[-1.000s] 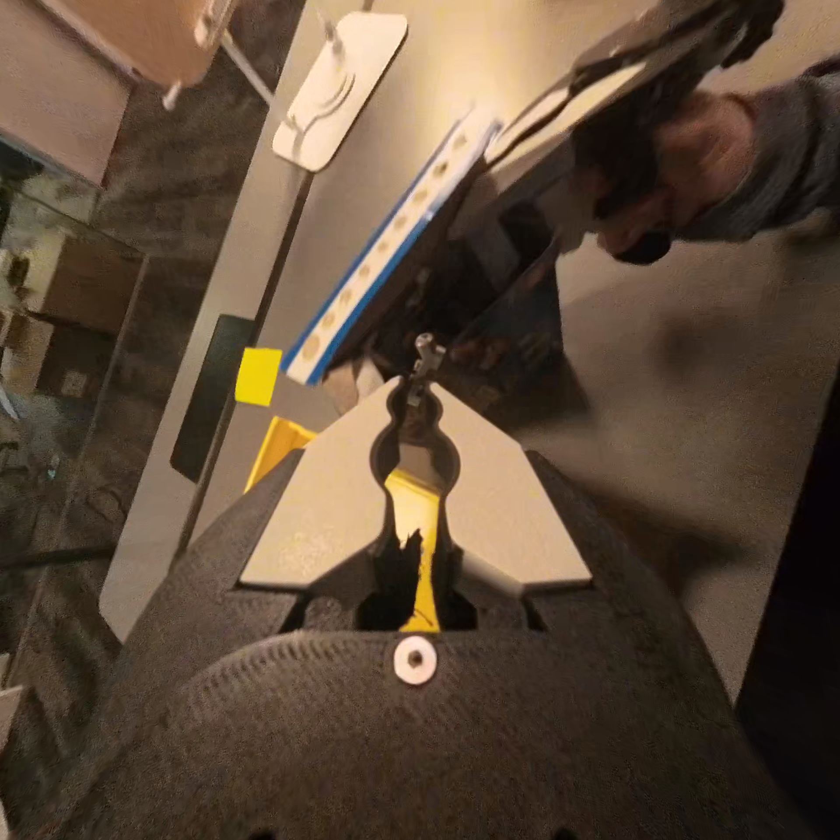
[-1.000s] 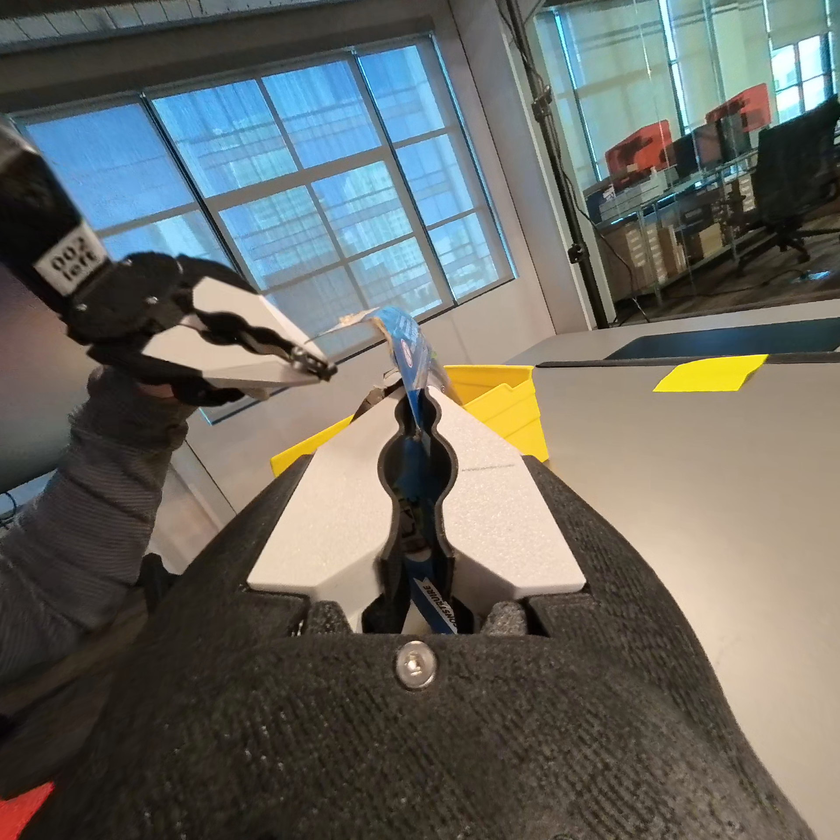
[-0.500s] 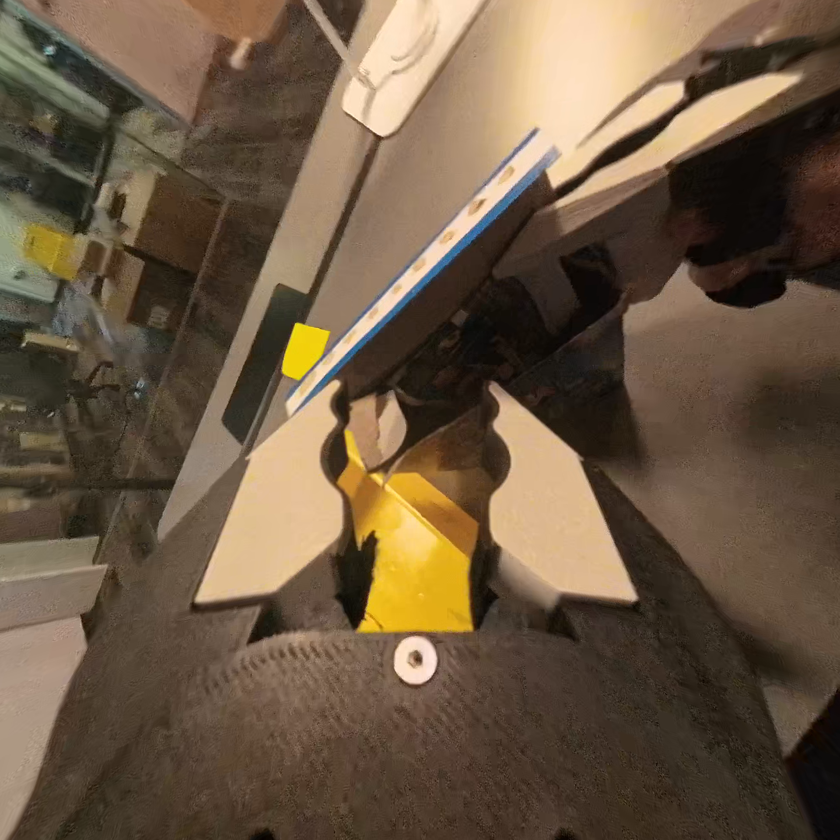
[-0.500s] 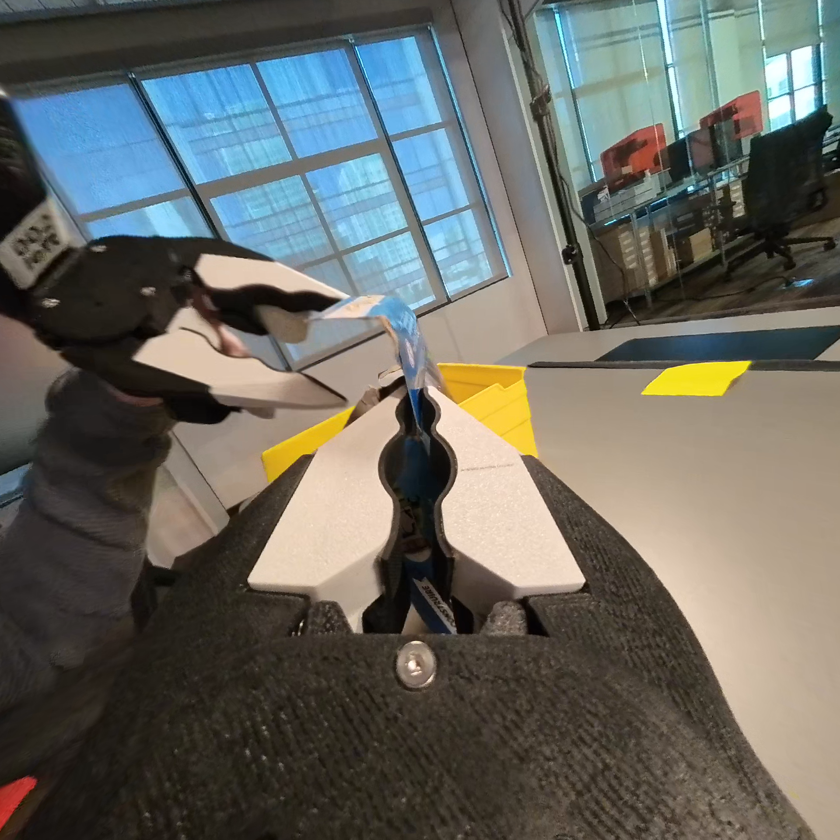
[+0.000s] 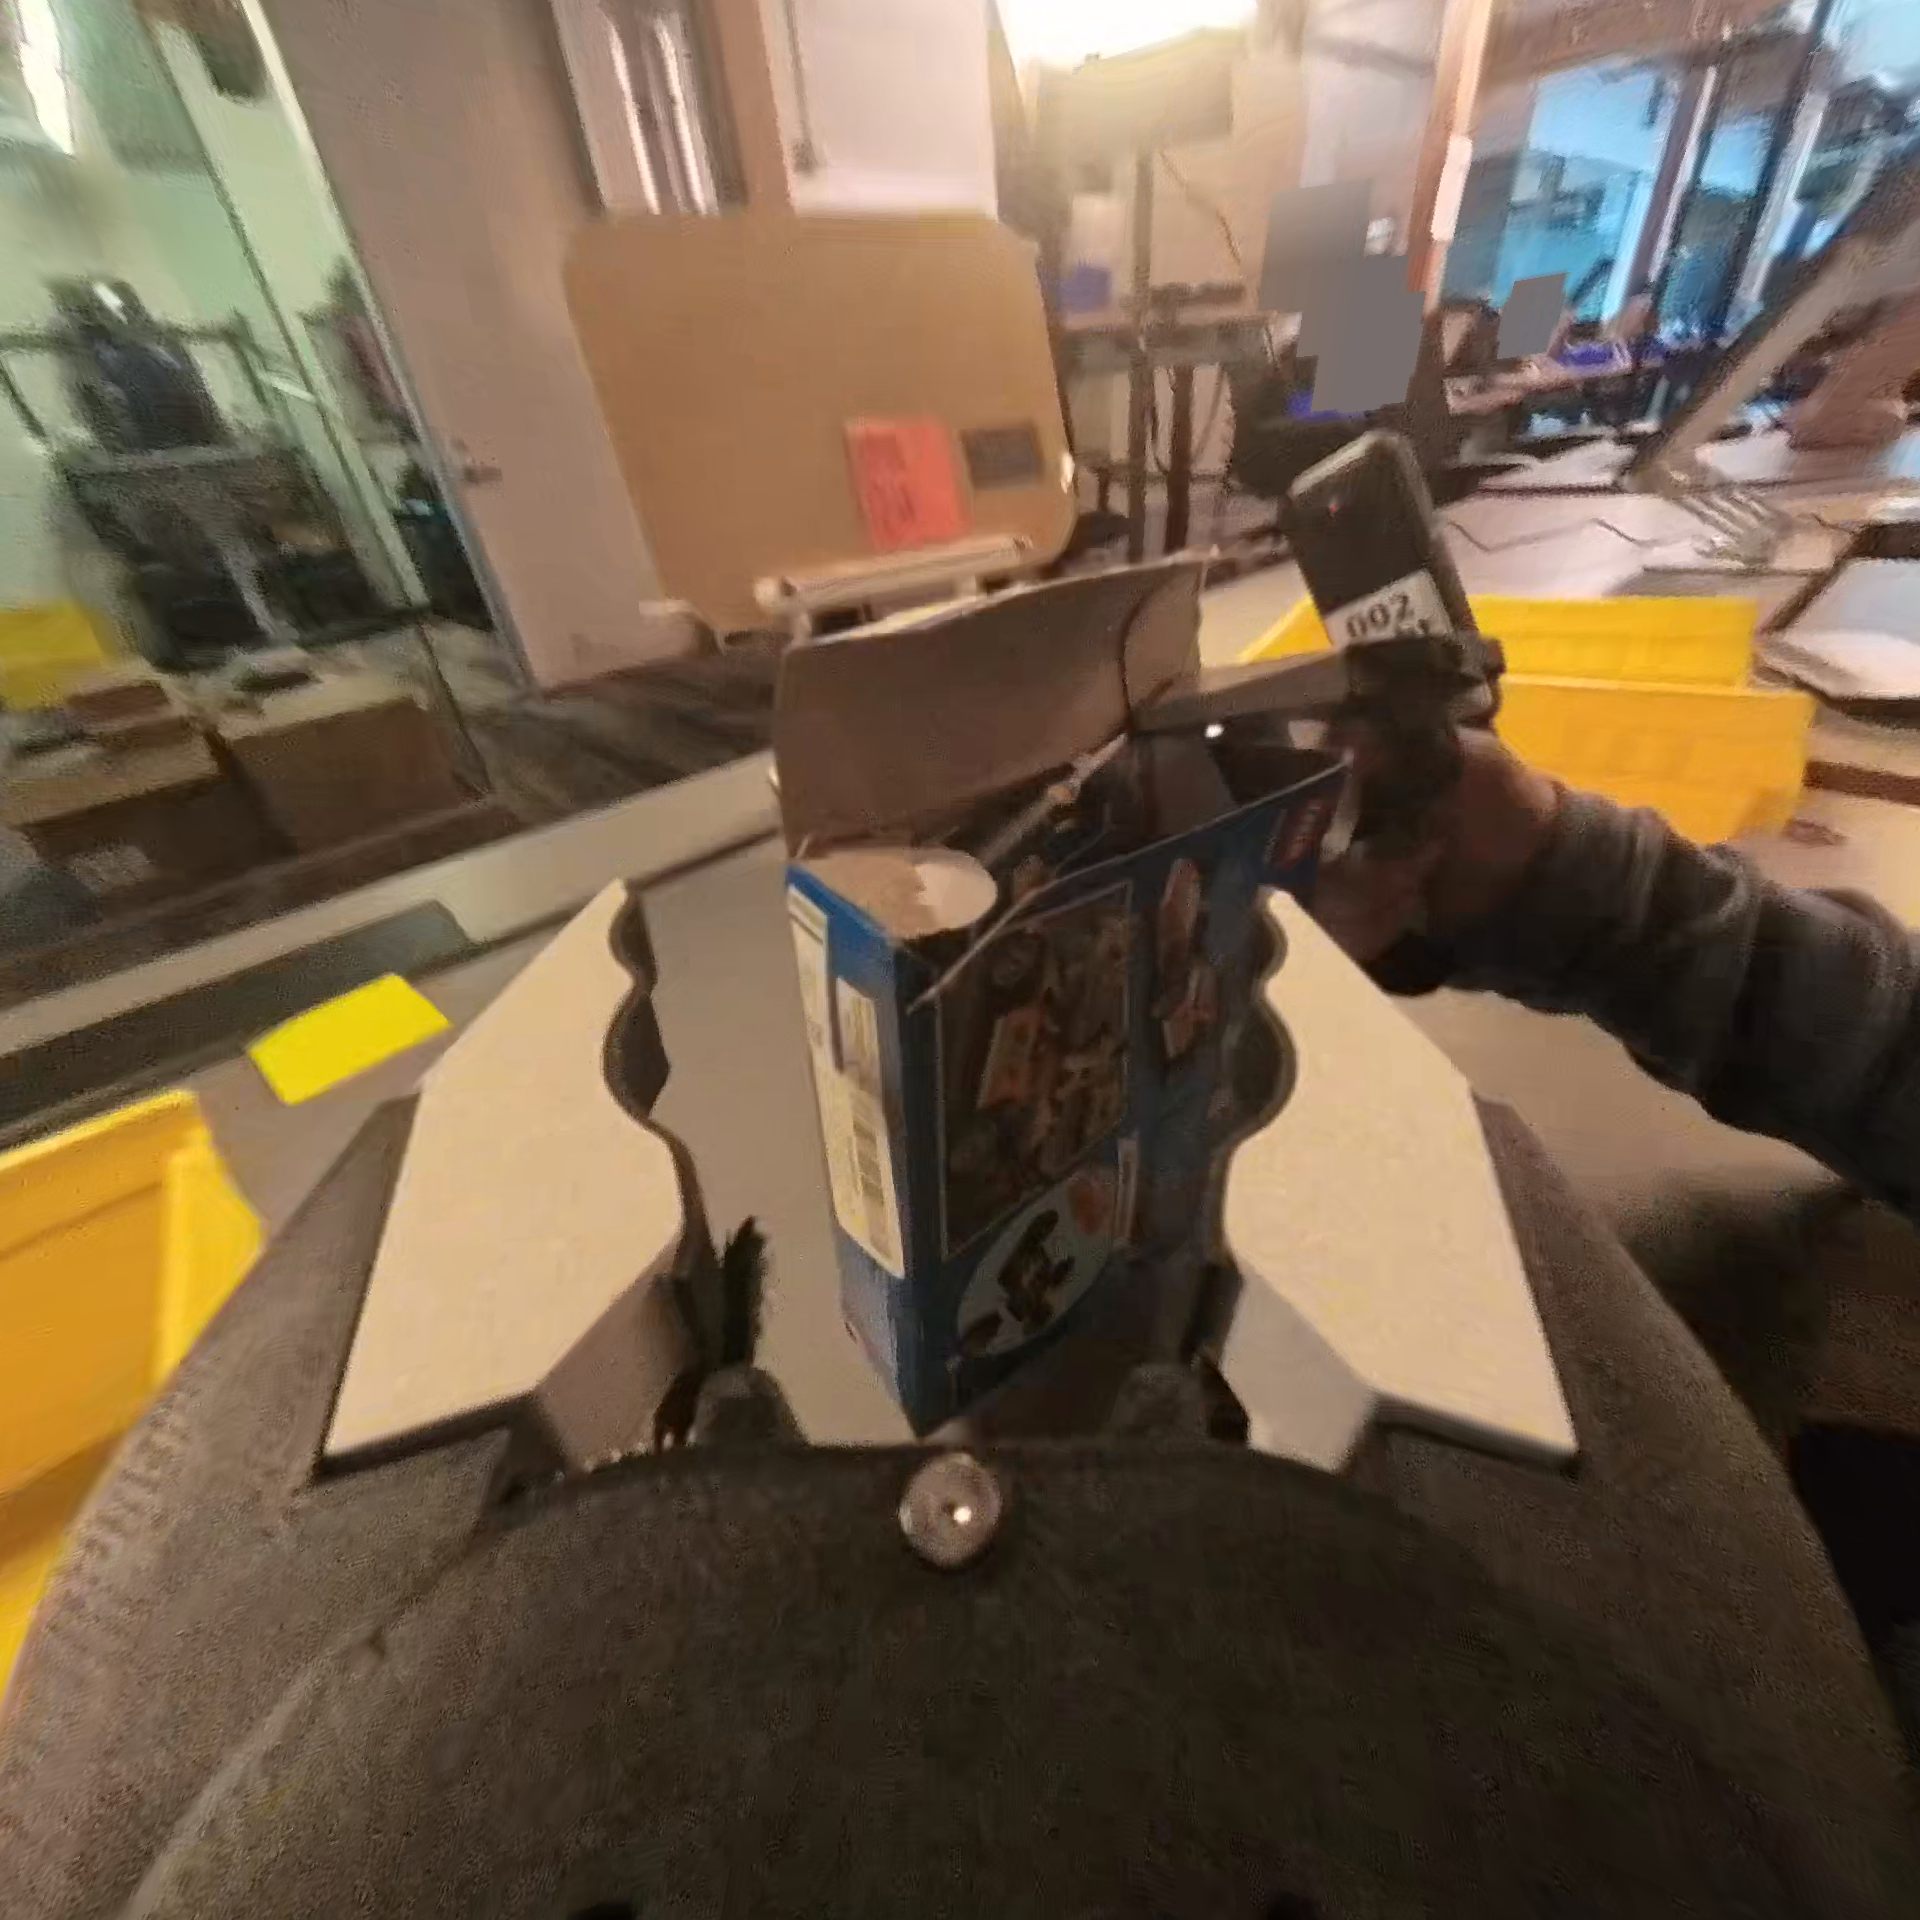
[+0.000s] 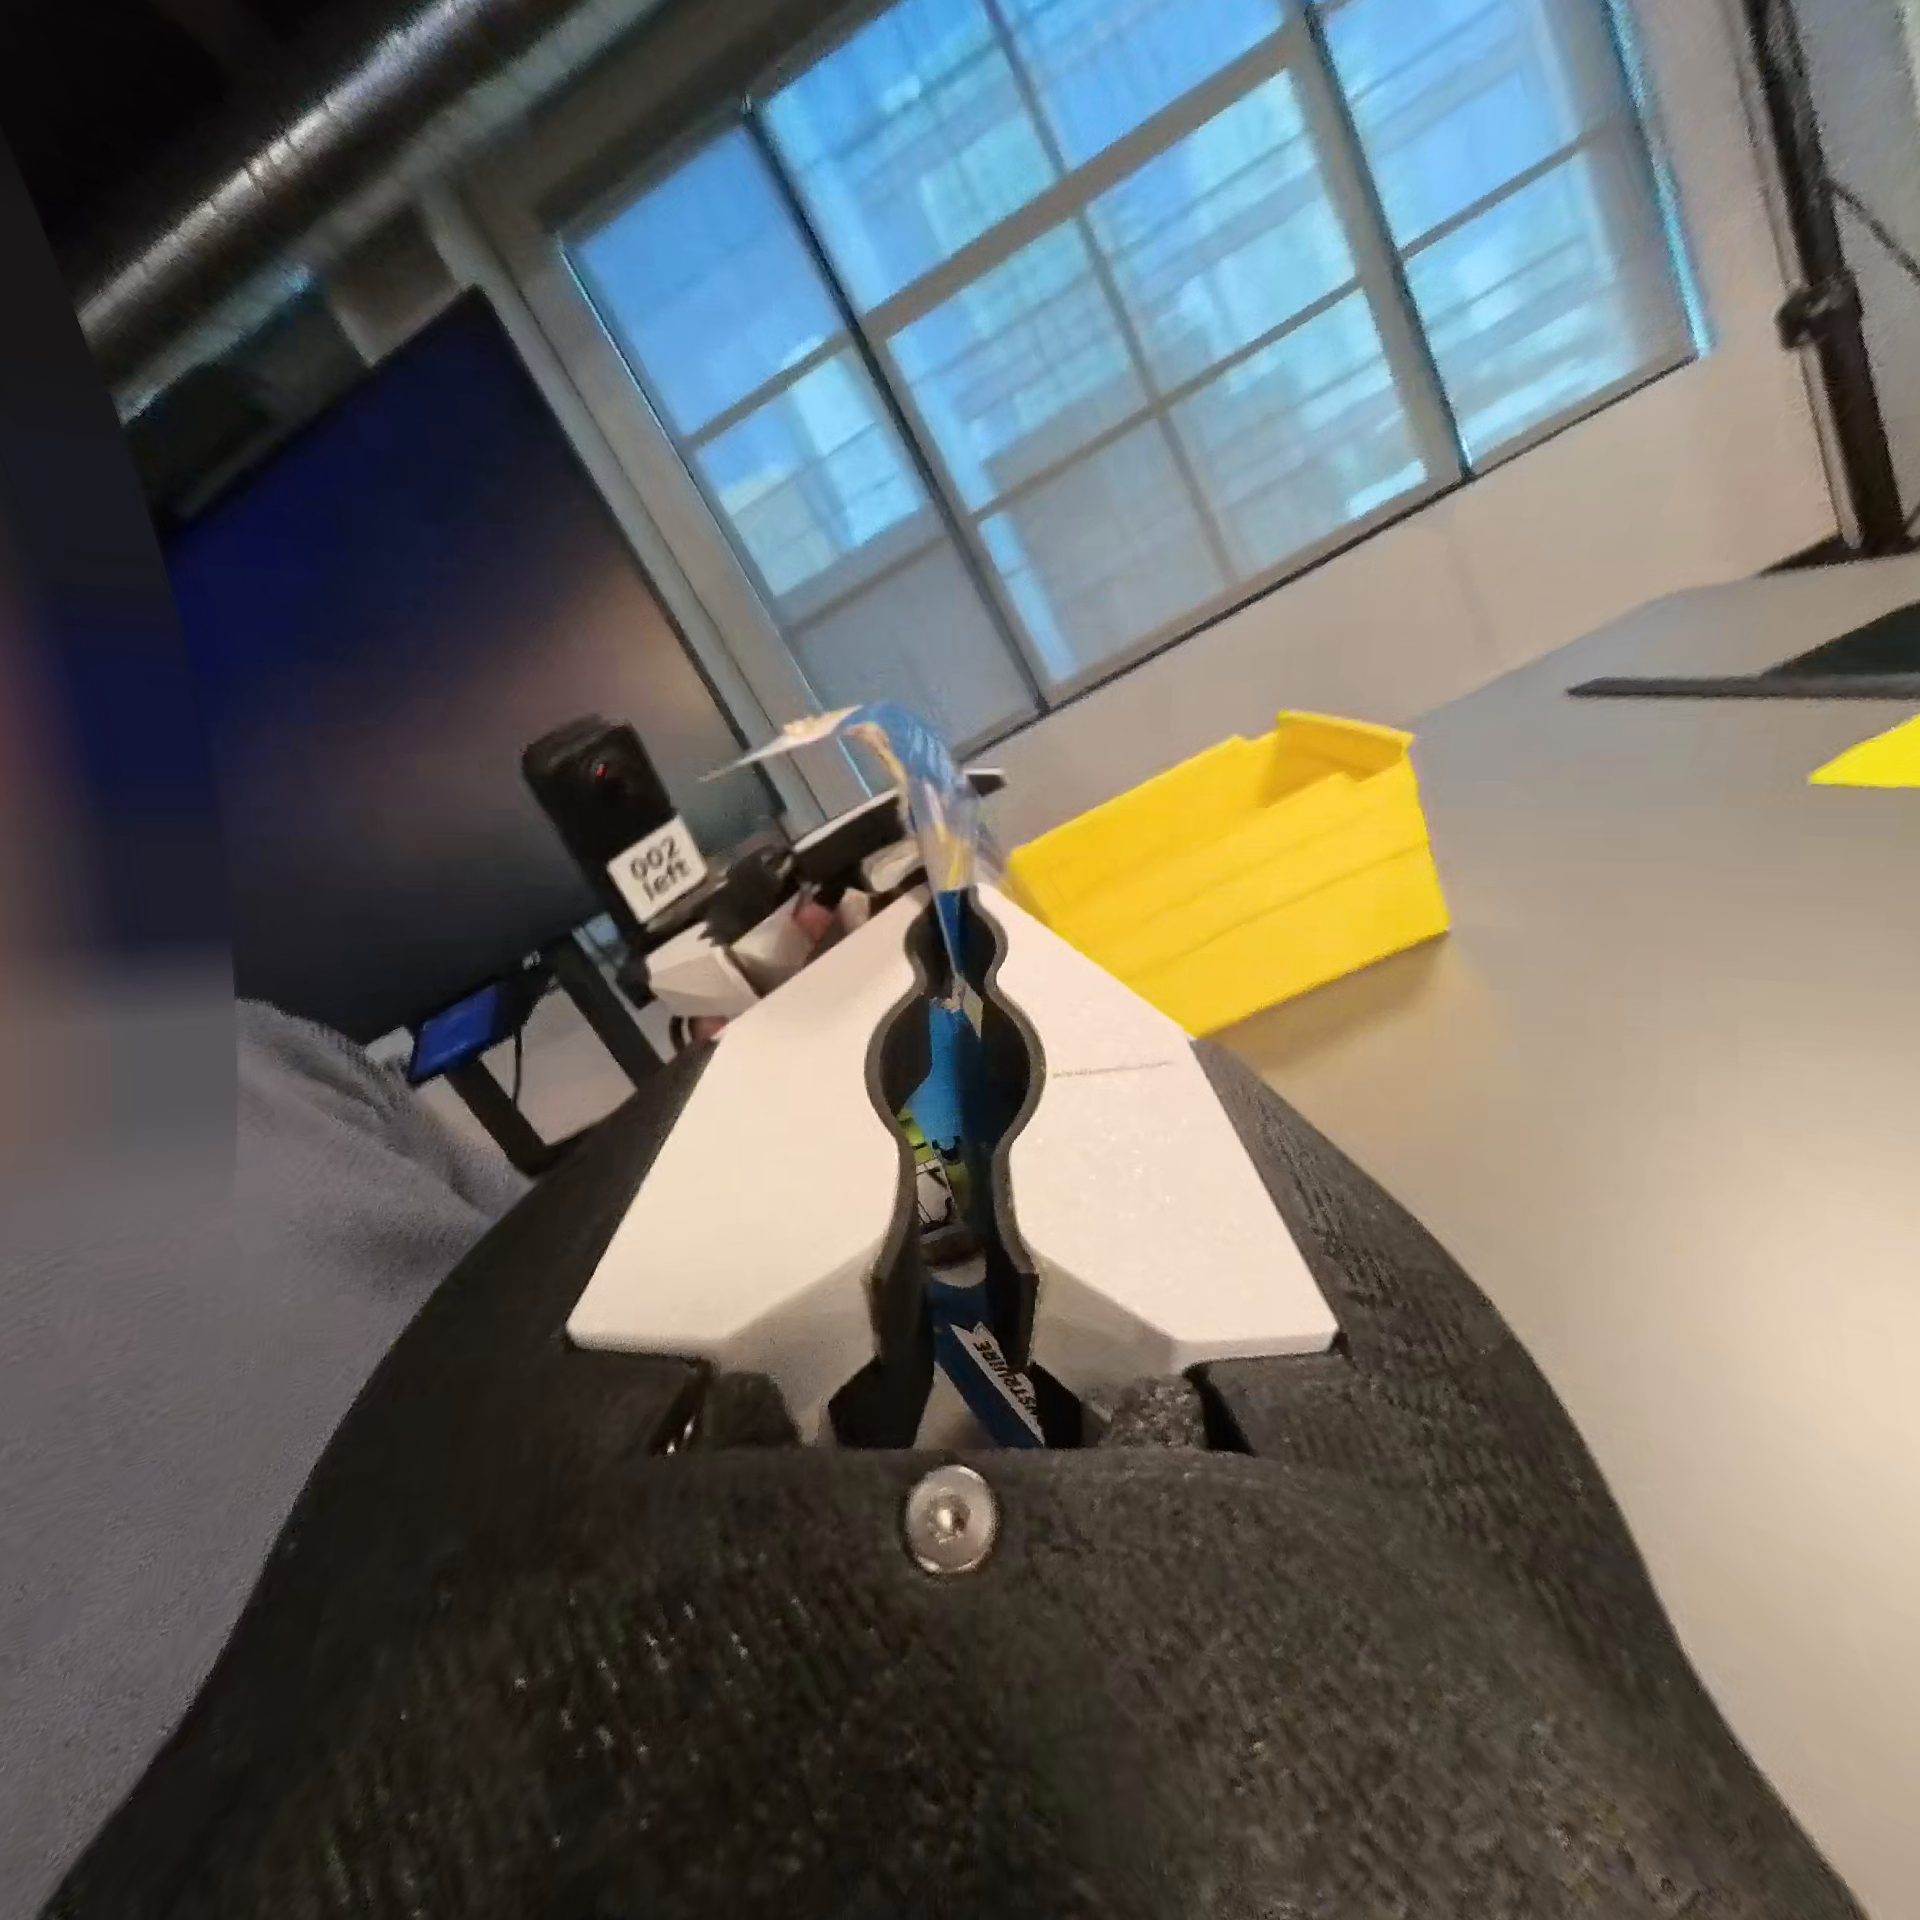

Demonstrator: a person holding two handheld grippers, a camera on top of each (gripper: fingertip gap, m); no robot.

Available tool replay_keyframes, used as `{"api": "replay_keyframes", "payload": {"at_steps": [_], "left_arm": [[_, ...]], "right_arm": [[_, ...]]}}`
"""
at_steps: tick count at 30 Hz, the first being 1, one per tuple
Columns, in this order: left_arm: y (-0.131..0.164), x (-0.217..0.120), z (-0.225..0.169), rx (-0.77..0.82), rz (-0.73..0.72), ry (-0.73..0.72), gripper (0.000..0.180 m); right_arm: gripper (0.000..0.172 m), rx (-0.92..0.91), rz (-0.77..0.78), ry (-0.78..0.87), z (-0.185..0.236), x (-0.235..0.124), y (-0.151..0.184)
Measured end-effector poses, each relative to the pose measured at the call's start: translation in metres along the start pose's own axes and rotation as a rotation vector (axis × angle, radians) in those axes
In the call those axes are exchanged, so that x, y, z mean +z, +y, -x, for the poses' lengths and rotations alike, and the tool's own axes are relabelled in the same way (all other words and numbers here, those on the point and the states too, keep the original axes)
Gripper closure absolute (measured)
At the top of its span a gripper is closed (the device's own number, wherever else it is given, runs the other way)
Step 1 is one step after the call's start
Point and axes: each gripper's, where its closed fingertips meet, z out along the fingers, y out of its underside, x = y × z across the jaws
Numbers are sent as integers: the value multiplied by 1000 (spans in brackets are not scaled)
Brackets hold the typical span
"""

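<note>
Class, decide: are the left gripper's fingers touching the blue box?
Apart. The left wrist view shows the left gripper spread wide, grey table visible between its left finger and the blue box.

Left gripper (image 5: pixel 951 925): jaws spread wide, both white fingers (image 5: pixel 540 1132) well apart; a blue box (image 5: pixel 997 1091) stands between them, nearer the right finger, with clear space off the left pad. Contact on the right pad can't be told.

Right gripper (image 6: pixel 961 909): jaws closed, pads pinching a thin panel of the blue box. Seen from the left wrist view, a hand (image 5: pixel 1455 831) in a grey sleeve (image 5: pixel 1704 966) carries it, reaching in from the right.
</note>
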Motion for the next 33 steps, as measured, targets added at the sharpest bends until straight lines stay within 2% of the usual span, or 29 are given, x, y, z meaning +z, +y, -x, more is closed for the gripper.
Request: {"api": "replay_keyframes", "payload": {"at_steps": [2,4,5,6,9,11,14,19,21,23,26,29,33], "left_arm": [[26,17,-10,-47,86,74,63],[43,28,-16,-87,111,116,66],[49,31,-20,-112,105,154,74],[52,35,-23,-152,89,185,75],[60,44,-22,-248,48,209,86],[60,45,-22,-262,43,223,86],[56,43,-22,-245,33,247,90],[67,48,-34,-233,92,315,91],[67,52,-41,-190,95,365,95],[67,58,-55,-147,135,475,105],[75,62,-64,-54,229,570,121],[79,66,-67,-4,257,584,131],[78,72,-66,-32,195,578,131]], "right_arm": [[171,-31,55,17,-6,-6,13],[169,-51,10,8,-3,-13,8],[165,-83,-27,16,-3,-16,3],[151,-125,-71,26,0,-20,-3],[129,-190,-140,21,10,-31,-19],[123,-217,-133,45,12,-39,-26],[125,-255,-48,94,12,-43,-25],[132,-320,68,117,20,-42,-14],[132,-350,114,141,19,-47,-10],[131,-337,148,113,23,-53,-9],[121,-268,147,21,34,-63,-12],[106,-186,80,-77,50,-71,-27],[103,-190,131,34,36,-70,-34]]}}
